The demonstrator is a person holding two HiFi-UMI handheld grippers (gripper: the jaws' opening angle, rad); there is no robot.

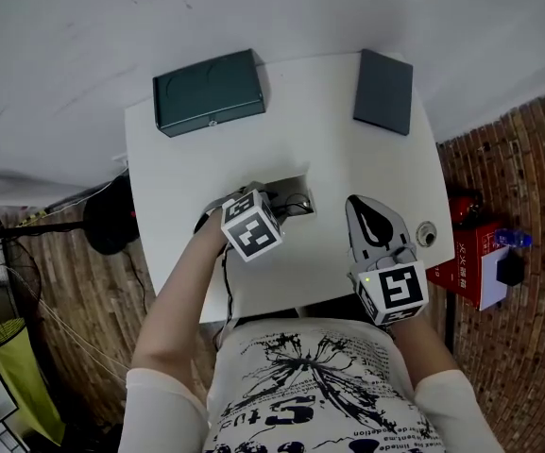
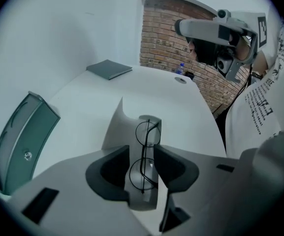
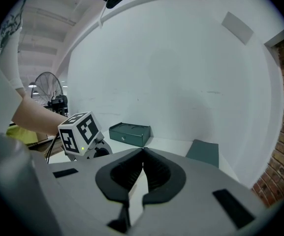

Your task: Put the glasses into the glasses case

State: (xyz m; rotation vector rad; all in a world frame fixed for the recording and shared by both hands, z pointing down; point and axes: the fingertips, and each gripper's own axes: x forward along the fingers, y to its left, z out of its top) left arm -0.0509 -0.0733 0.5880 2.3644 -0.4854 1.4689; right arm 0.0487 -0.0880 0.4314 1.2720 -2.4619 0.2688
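Tabletop white. Glasses case, far left corner, dark green. Flat pad, far right corner, slate grey. Glasses thin black wire. Marker cube black-and-white squares. Brick wall red-brown.

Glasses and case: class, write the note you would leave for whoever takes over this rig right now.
Left gripper: open, pointing down, jaws either side of the glasses, which lie on the table, not gripped.
Right gripper: shut, empty, over the table's near right.
Glasses case: green, far left of the table, looks closed. A dark flat item lies far right.
Done: glasses are not yet in the case.
Left: grip the glasses, open the case, place them inside.
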